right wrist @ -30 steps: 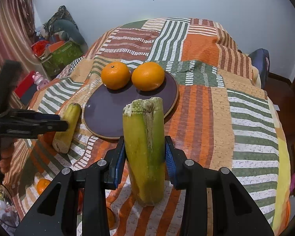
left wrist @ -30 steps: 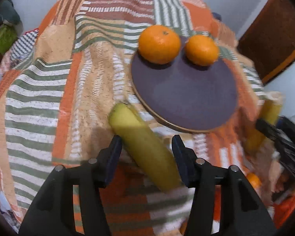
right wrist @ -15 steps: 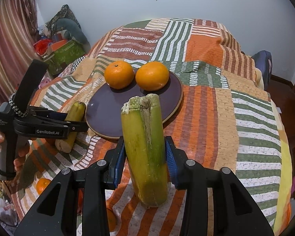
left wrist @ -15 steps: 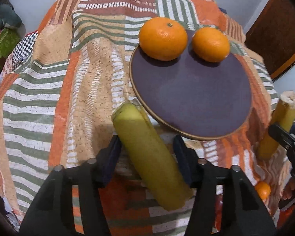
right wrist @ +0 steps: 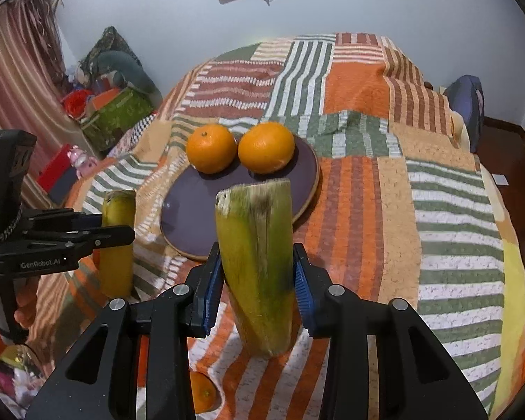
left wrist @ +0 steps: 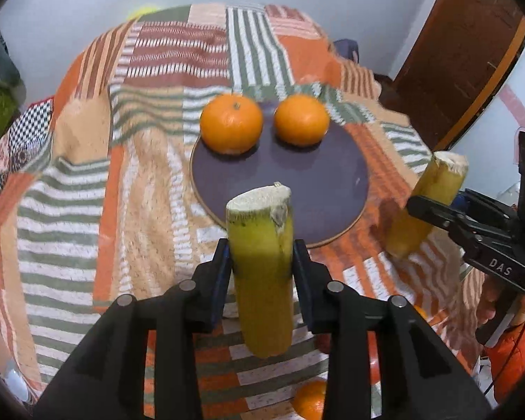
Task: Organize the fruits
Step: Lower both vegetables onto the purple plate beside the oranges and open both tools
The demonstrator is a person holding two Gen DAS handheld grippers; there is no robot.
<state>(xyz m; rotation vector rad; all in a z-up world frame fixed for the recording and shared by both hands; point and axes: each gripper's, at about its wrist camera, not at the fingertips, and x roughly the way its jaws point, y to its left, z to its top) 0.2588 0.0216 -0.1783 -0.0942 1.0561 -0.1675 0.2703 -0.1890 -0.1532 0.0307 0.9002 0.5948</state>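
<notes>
My left gripper is shut on a yellow-green cut stalk piece, held upright above the blanket just short of the purple plate. Two oranges sit side by side at the plate's far edge. My right gripper is shut on a second cut stalk piece, also upright near the plate's front rim. Each gripper shows in the other's view, the right one at the right, the left one at the left.
A striped patchwork blanket covers the bed. Another orange lies on it below the grippers; it also shows in the right wrist view. Boxes and bags stand at the far left, a wooden door at the right.
My left gripper has lifted its stalk piece off the blanket and turned it from slanted to upright. The right gripper and its piece have moved a little closer to the plate.
</notes>
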